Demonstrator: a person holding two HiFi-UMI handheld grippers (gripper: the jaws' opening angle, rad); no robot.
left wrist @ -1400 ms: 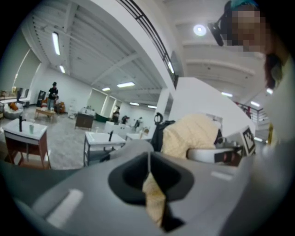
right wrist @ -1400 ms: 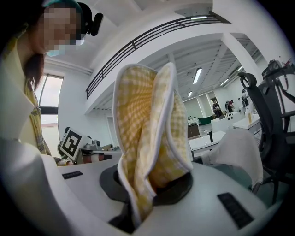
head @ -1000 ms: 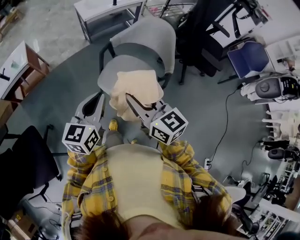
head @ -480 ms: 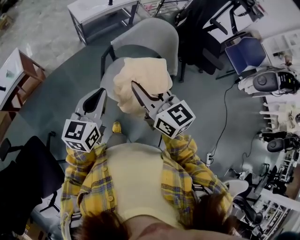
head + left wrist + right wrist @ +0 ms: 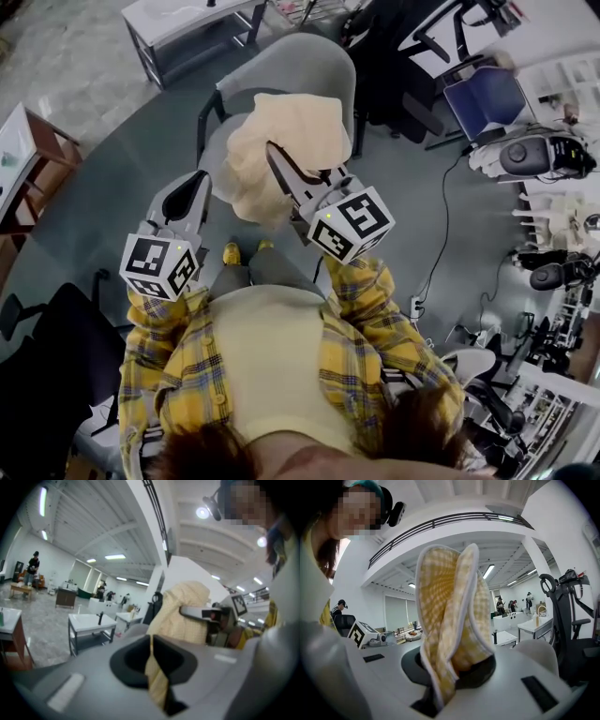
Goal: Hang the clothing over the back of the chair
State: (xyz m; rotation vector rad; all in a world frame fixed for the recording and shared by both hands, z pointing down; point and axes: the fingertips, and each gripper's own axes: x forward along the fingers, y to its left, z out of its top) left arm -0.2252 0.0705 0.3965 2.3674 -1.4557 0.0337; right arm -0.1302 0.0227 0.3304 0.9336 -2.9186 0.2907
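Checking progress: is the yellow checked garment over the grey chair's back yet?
No. The left gripper and right gripper hold the garment bunched in the air.
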